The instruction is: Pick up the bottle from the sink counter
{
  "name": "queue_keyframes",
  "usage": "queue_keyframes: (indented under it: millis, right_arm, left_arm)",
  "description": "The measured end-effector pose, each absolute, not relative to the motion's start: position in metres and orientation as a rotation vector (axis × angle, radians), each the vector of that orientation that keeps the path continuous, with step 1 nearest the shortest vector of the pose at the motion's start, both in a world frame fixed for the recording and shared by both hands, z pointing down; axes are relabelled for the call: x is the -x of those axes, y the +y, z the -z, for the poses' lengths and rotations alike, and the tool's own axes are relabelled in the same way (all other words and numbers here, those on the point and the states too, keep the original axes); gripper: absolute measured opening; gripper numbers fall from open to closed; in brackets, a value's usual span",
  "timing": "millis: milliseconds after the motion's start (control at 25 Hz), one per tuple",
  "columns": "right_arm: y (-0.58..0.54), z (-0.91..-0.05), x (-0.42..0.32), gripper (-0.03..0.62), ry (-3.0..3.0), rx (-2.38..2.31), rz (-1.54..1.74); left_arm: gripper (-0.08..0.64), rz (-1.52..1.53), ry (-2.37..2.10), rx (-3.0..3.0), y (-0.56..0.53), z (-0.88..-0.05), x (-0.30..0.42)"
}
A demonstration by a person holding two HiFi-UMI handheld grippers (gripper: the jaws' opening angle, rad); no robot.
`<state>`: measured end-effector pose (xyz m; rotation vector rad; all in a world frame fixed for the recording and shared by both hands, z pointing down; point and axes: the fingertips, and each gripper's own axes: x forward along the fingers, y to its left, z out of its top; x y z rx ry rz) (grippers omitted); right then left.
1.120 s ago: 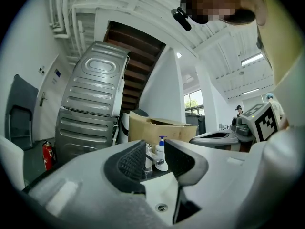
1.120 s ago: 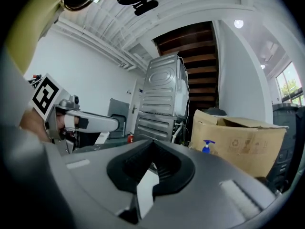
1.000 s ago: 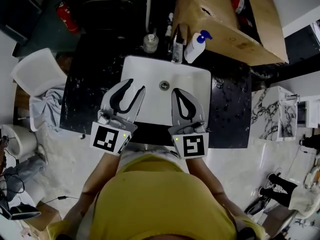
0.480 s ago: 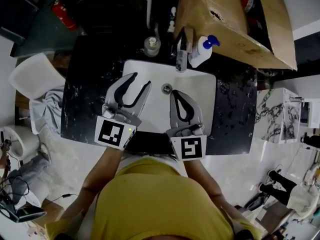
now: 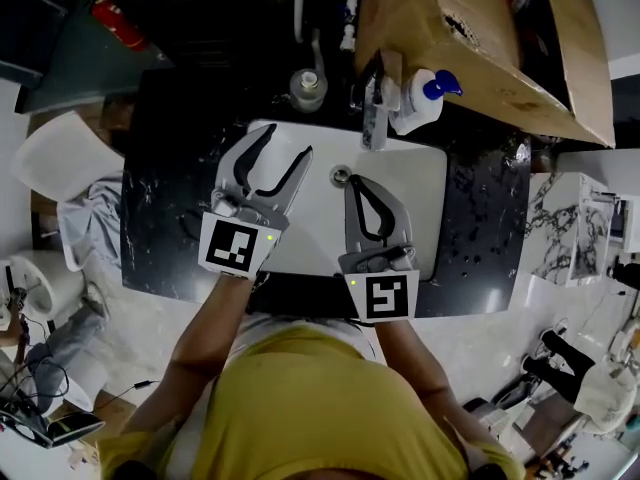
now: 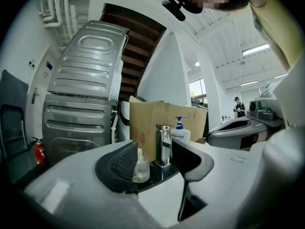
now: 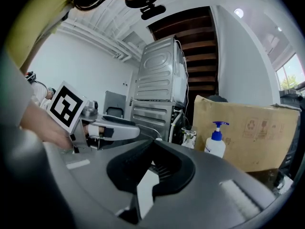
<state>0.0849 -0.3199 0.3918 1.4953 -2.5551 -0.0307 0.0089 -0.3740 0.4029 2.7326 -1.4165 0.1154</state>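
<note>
While L tool (image 5: 288, 140) opens – empty | R tool (image 5: 352, 180) pinched closed | black counter (image 5: 170, 168), white sink (image 5: 405, 203)

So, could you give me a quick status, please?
Left gripper opening, empty; right gripper shut, empty. Small bottle upright on counter, untouched. Tap and pump bottle stand right of it.

Small clear bottle (image 5: 308, 89), upright on the dark surface (image 5: 170, 168), just behind the white basin (image 5: 300, 230), left of the tap (image 5: 375, 118).

Left gripper (image 5: 288, 140) opening, empty; right gripper (image 5: 352, 181) closed
</note>
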Motion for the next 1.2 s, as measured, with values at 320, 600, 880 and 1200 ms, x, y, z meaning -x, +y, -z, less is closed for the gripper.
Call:
queue_keyframes:
  millis: [320, 600, 880, 1200]
  right_arm:
    - [-0.342, -0.419, -0.082, 0.0, -2.524, -1.481, -0.004]
    - [-0.354, -0.436, -0.076, 0.0, -2.515, -1.474, -0.031]
    - [-0.359, -0.452, -0.071, 0.0, -2.507, -1.459, -0.072]
    - [-0.364, -0.468, -0.075, 0.0, -2.476, -1.458, -0.113]
  left_arm:
    - [0.258, -0.156, -1.418, -2.695, -0.409, -0.439, -0.004]
    - [0.298, -0.212, -1.403, -2.679, -0.433, -0.468, -0.01]
    - [0.331, -0.266, -1.409, -2.671, -0.456, -0.487, -0.016]
    - [0.351, -0.327, -1.393, -2.674, -0.475, -0.505, -0.022]
